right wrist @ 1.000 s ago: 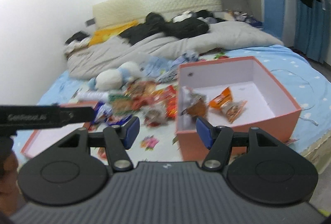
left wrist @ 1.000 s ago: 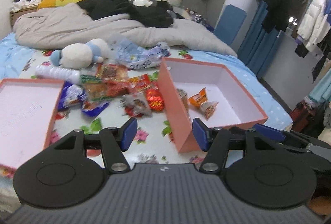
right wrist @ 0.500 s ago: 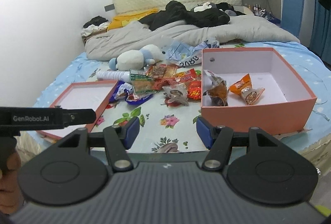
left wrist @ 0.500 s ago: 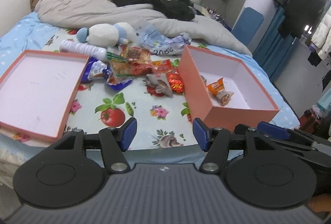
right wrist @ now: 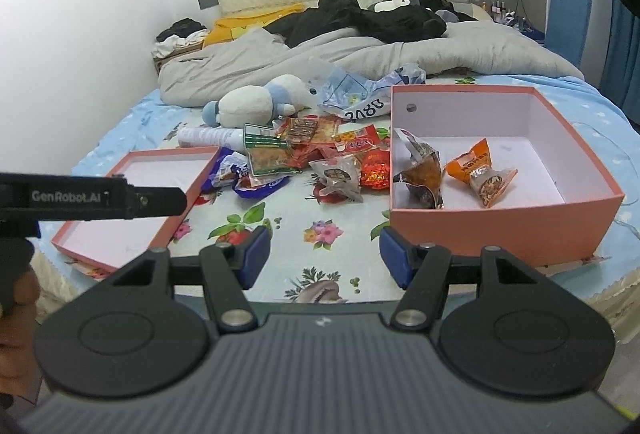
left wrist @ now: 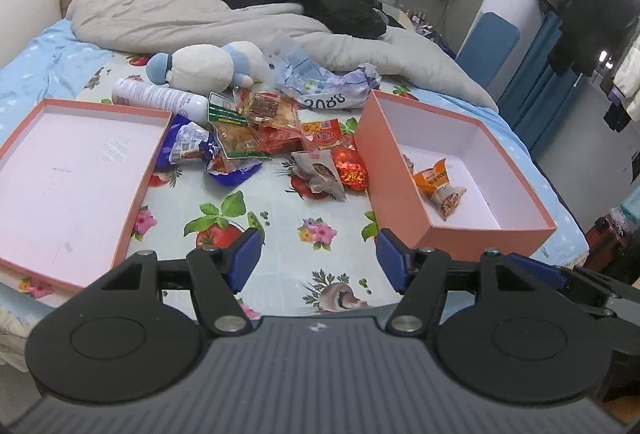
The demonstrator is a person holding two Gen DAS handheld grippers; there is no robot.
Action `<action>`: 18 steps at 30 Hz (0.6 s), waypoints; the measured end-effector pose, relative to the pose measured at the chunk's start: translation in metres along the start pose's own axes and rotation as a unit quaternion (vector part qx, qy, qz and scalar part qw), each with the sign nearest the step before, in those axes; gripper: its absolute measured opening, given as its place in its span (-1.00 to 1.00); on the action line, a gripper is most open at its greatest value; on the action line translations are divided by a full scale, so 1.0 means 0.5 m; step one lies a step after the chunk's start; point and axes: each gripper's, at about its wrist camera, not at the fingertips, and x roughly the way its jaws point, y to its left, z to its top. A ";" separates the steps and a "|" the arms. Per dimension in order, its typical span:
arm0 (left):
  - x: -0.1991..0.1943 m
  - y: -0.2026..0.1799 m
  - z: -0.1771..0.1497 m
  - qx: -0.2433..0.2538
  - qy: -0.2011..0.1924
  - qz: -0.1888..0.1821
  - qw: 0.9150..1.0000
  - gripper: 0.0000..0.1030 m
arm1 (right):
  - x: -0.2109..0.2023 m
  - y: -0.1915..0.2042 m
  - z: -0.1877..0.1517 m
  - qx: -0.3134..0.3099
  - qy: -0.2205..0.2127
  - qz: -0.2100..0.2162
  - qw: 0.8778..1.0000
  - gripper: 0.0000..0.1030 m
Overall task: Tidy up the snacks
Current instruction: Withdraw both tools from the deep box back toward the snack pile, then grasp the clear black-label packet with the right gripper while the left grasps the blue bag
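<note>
Snacks lie in a loose heap [left wrist: 276,137] on the flowered bed sheet [left wrist: 280,234], between the shallow pink lid [left wrist: 76,177] on the left and the deep pink box [left wrist: 460,173] on the right. Three packets are already in the box: a dark one leaning against its near-left wall [right wrist: 420,173] and two orange ones [right wrist: 480,173] side by side on the white floor. The rest of the pile is still outside.

Both grippers hang back at the foot of the bed, well apart from the heap. The left gripper [left wrist: 320,260] has its jaws spread wide with nothing between them, and so does the right gripper [right wrist: 325,258]. From both, the pile lies straight ahead and further up the bed, a little left of centre.

The closest pieces look to be the grey-brown packet [left wrist: 320,173] and the shiny red one [left wrist: 352,169] touching it, both just beside the box's left wall. The grey-brown packet's long axis runs roughly toward and away from the grippers, so jaws closing sideways would, I'd guess, catch it across its narrow width. The right gripper seems the handier one for these two, since the box sits on its side and the carry would be short. The blue wrappers [left wrist: 208,157] by the lid's corner would suit the left better.

A plush toy [left wrist: 208,65], a white bottle [left wrist: 156,98] and a crumpled plastic bag [left wrist: 324,85] sit behind the heap and aren't snacks.
</note>
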 end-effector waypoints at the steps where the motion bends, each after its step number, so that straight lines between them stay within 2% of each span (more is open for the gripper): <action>1: 0.008 0.003 0.005 -0.002 0.002 0.000 1.000 0.34 | 0.008 0.000 0.002 0.000 0.003 0.000 1.000 0.22; 14: 0.096 0.042 0.055 -0.004 0.019 0.018 1.000 0.34 | 0.097 0.005 0.029 0.004 0.028 0.004 1.000 0.22; 18: 0.124 0.061 0.065 -0.014 0.028 0.024 0.999 0.34 | 0.131 0.018 0.036 -0.013 0.034 0.002 0.999 0.22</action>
